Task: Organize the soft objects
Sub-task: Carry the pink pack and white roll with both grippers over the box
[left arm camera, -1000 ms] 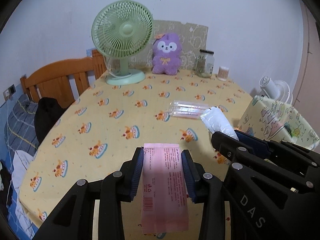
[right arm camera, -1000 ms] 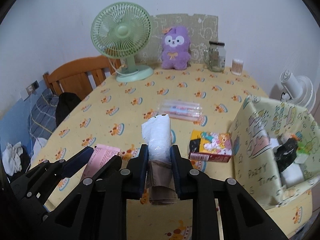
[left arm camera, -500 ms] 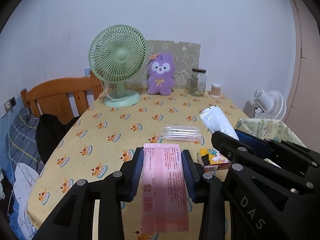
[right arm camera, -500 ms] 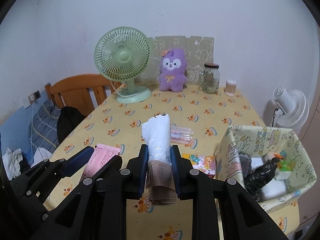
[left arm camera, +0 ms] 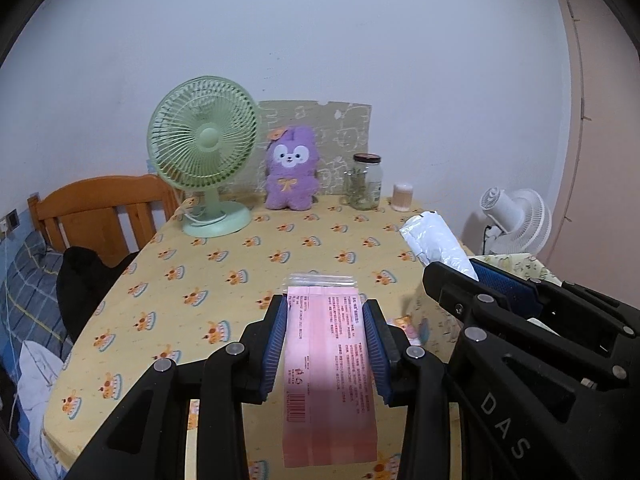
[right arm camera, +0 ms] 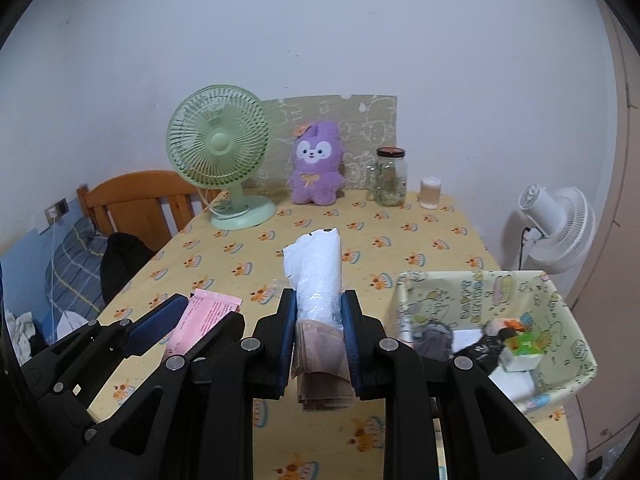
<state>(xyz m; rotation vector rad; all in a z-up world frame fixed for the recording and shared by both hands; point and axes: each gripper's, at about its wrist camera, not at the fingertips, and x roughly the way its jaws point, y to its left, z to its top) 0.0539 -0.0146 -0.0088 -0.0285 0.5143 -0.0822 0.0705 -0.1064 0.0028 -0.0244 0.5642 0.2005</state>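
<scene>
My left gripper (left arm camera: 325,312) is shut on a flat pink packet (left arm camera: 330,376) and holds it above the yellow tablecloth (left arm camera: 224,280). My right gripper (right arm camera: 319,304) is shut on a white plastic-wrapped roll with a tan folded end (right arm camera: 318,280), also raised above the table. The roll (left arm camera: 434,242) and the right gripper show at the right of the left wrist view. The pink packet (right arm camera: 208,316) shows at the left of the right wrist view. A patterned fabric bin (right arm camera: 560,308) with several soft items stands at the right, below the right gripper.
At the table's back stand a green fan (right arm camera: 224,160), a purple plush (right arm camera: 316,172), a glass jar (right arm camera: 390,178) and a small cup (right arm camera: 430,193). A wooden chair (right arm camera: 140,204) and a bed are at the left. A white fan (right arm camera: 560,228) stands at the right.
Both grippers have risen and pulled back from the table with their objects held. The pen case and colourful box are now hidden behind them.
</scene>
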